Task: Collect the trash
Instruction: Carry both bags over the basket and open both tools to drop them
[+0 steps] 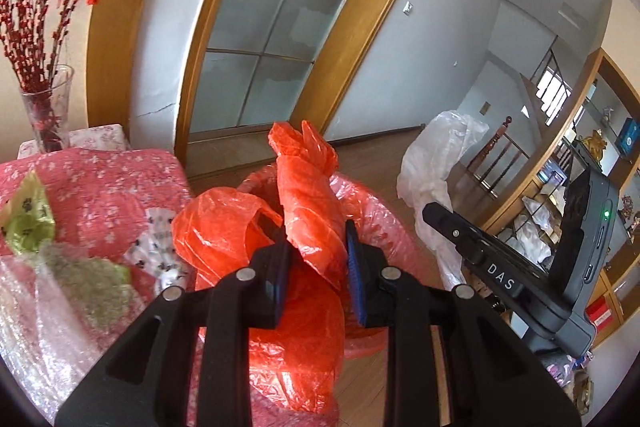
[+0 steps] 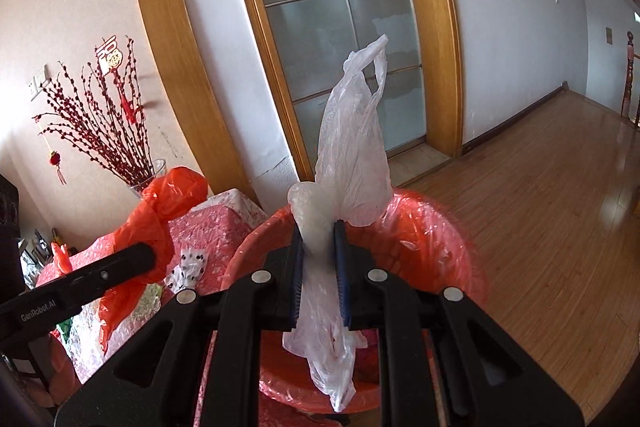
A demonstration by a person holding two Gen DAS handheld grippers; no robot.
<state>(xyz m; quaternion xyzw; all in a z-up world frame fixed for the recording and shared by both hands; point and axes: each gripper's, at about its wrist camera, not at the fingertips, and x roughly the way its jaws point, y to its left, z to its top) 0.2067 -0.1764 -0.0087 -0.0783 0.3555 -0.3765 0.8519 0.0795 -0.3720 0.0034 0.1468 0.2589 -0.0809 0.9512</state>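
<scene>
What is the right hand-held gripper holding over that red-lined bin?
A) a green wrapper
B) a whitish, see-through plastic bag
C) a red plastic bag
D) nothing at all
B: in the right wrist view, the right hand-held gripper has its fingers closed on a whitish, see-through plastic bag above the red-lined bin; the red plastic bag is in the left hand-held gripper.

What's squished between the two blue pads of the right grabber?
A crumpled white plastic bag sits pinched between the right gripper's jaws, above the red-lined bin. The right wrist view shows it.
</scene>
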